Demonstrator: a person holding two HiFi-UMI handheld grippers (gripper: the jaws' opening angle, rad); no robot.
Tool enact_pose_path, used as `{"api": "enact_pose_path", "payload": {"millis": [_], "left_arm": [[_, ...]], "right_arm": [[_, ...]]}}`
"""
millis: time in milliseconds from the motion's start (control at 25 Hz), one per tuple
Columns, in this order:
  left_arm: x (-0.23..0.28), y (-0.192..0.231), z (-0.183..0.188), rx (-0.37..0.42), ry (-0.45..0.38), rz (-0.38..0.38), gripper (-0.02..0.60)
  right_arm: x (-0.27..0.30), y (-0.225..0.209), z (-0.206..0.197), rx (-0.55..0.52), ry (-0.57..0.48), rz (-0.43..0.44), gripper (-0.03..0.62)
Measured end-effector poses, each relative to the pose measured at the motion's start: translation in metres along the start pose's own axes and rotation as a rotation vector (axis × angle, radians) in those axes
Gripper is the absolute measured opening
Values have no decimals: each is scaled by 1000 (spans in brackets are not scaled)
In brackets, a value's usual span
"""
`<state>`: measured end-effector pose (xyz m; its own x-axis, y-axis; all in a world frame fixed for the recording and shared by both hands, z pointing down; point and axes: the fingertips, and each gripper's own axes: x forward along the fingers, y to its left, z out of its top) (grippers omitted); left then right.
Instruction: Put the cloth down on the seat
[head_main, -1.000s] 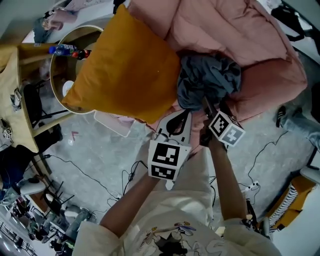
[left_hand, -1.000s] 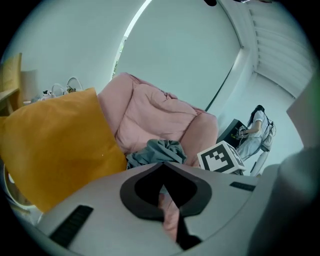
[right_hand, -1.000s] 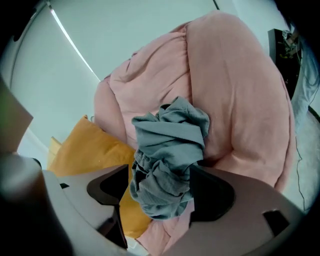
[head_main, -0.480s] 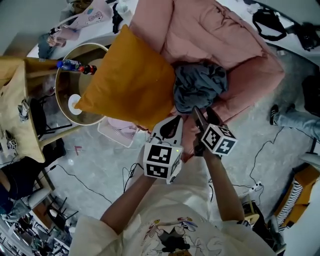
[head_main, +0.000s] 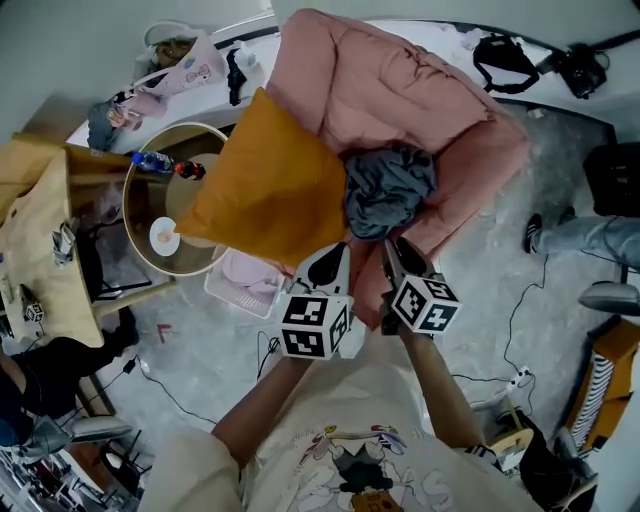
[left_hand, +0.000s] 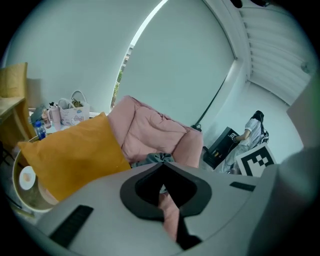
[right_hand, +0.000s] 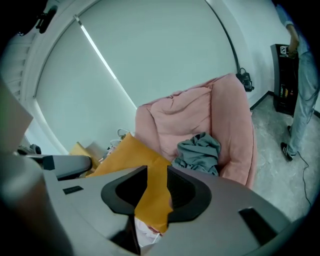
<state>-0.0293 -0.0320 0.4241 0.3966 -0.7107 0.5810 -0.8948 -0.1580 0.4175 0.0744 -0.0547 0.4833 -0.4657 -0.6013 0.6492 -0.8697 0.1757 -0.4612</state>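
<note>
Your right gripper (right_hand: 156, 172) has its jaws spread a little, and nothing sits between them; through the gap you see only the orange cushion (head_main: 265, 190) behind. Your left gripper (left_hand: 162, 166) has its jaws pressed together at the tips and is also empty. Both tools hang side by side in front of you, near the front edge of the pink seat (head_main: 370, 90).

A second ago the right gripper's tips were right at the lower edge of the grey cloth (head_main: 388, 190). Since then you have drawn both tools back, and they are now clear of it. The cloth lies crumpled on the seat, against the cushion's right edge and tucked into the hollow of the pink padding. Nothing holds it.

That suggests the put-down is done: the cloth rests on its own where the task wants it, and it looks settled enough not to slide off.
</note>
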Motion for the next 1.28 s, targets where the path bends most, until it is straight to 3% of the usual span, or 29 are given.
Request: {"api": "enact_pose_path", "payload": {"millis": [200, 560, 920, 1280], "left_arm": [[-20, -8, 14, 24, -36, -13, 3], [-53, -38, 36, 53, -89, -104, 4], [-84, -63, 80, 140, -160, -208, 4], [-110, -74, 97, 227, -191, -281, 4]], "right_arm": [[-32, 19, 17, -6, -80, 26, 117], [-95, 45, 70, -19, -260, 30, 91], [-143, 88, 85, -48, -382, 62, 87], [-166, 123, 93, -95, -467, 60, 84]]}}
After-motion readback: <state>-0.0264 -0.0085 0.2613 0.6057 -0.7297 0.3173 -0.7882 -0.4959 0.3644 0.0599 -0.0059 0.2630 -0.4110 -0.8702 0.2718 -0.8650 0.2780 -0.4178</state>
